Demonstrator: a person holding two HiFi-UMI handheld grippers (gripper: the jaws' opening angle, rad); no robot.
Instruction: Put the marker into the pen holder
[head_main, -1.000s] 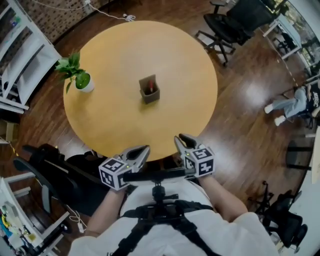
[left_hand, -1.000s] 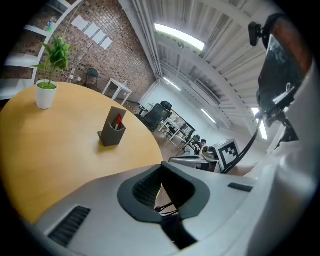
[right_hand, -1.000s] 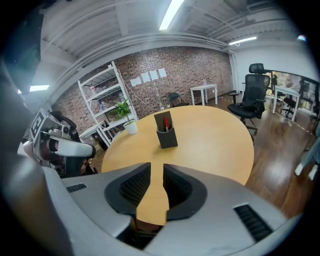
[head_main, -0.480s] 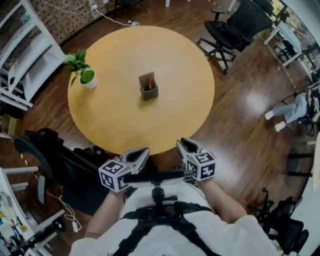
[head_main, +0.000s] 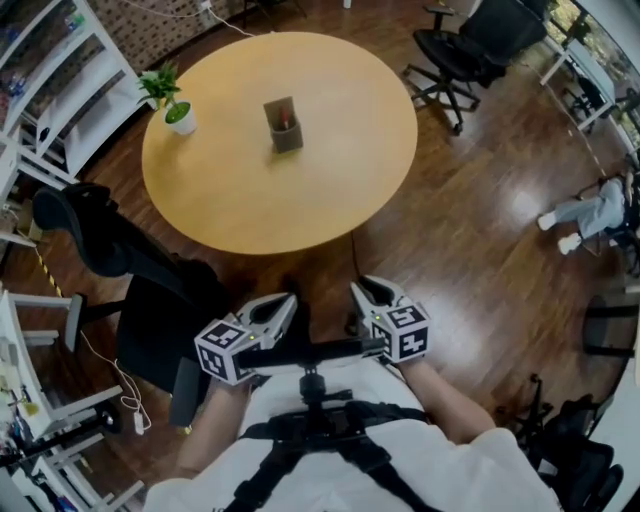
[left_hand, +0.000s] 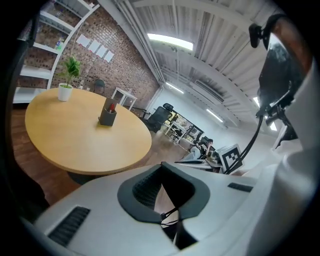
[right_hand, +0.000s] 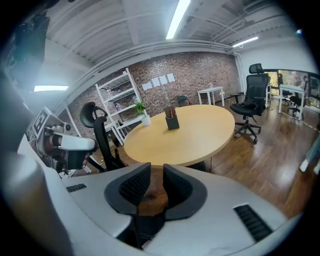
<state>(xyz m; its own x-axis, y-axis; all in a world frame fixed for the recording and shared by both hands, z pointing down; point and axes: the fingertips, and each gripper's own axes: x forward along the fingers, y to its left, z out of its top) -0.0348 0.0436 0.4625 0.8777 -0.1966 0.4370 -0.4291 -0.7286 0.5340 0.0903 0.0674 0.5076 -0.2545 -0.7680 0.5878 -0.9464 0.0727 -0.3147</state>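
The setting was an open-plan office: a round meeting table (head_main: 250, 190) carrying a pen holder (head_main: 284, 125) and potted plant (head_main: 172, 100), black swivel chairs (head_main: 455, 50) on wood flooring (head_main: 470, 230), white shelving racks (head_main: 80, 95), a brick wall (right_hand: 200, 72) with pinned sheets (right_hand: 159, 81), and ceiling strip lights (right_hand: 176, 20).

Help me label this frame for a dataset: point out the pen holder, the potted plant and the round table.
pen holder (head_main: 286, 138), head view, on its near side wall.
potted plant (head_main: 180, 119), head view, on the white pot.
round table (head_main: 300, 190), head view, on the bare tabletop.
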